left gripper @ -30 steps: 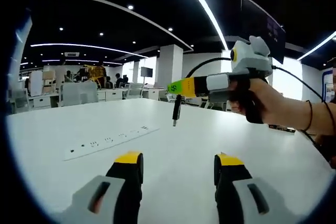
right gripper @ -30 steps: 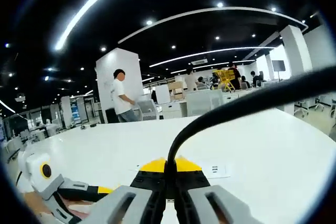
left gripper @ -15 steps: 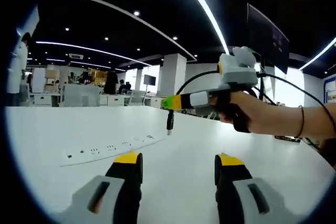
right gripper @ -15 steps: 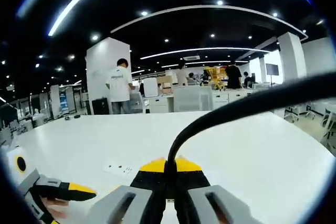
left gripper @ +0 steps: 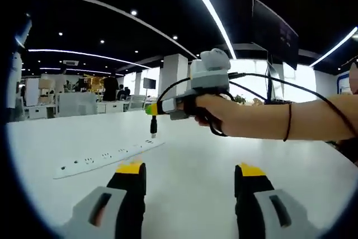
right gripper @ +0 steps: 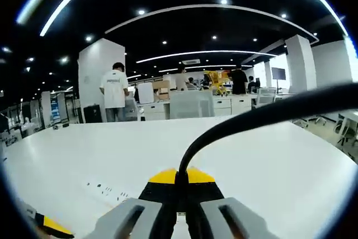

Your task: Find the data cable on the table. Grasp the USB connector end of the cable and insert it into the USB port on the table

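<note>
step: transport; USB connector point(left gripper: 153, 128) end is already grasped, insertion not yet done
right claw point(left gripper: 151, 109): clenched on the data cable point(right gripper: 235, 124) just behind the connector
connector: points down at the bench point(left gripper: 196, 144), hanging just above the right end of the power strip point(left gripper: 106, 158), apart from it
left claw point(left gripper: 190, 169): released, jaws spread, nothing between them, low over the bench
cable run: rises from the right claw's jaws and arcs off toward 2 o'clock in the right gripper view
strip position: flat on the bench, 9 o'clock in the left gripper view, 8 o'clock in the right gripper view
USB port: too small to tell apart from the other sockets
next move (judged): locate the port, line the connector up square over it, lower straight and press; the left claw could pin the strip
</note>
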`<move>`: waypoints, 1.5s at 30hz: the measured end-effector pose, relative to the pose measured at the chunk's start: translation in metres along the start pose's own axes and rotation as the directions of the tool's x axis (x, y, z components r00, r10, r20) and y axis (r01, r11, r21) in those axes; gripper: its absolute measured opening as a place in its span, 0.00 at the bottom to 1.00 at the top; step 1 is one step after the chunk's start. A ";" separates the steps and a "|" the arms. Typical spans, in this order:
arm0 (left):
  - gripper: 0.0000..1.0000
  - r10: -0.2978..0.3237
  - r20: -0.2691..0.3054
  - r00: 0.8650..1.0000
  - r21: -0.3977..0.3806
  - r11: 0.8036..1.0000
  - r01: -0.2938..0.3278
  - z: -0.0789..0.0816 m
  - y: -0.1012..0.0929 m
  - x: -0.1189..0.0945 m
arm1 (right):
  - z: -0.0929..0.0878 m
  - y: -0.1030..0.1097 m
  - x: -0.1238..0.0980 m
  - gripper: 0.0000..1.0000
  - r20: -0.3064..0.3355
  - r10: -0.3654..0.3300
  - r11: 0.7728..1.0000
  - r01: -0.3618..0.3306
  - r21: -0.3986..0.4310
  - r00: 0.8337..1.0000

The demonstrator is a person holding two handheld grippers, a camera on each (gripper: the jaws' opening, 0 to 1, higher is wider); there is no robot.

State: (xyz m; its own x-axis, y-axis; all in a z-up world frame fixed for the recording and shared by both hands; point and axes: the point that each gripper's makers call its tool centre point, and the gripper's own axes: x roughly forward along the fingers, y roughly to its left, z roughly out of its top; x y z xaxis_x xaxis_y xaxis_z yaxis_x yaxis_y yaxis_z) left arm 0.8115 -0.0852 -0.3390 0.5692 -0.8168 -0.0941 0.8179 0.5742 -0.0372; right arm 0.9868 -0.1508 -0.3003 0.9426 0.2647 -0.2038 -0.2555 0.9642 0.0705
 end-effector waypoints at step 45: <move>0.64 0.021 0.038 0.999 -0.077 0.997 -0.018 0.002 0.013 -0.008 | -0.026 -0.014 0.033 0.05 -0.024 -0.085 0.996 0.084 -0.027 0.996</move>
State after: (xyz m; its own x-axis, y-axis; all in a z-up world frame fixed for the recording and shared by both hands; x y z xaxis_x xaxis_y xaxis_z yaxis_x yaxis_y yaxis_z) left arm 0.8174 -0.0713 -0.3368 0.5892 -0.8060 -0.0572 0.7985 0.5916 -0.1116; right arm 1.0156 -0.1555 -0.3337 0.9555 0.1819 -0.2320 -0.1808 0.9832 0.0262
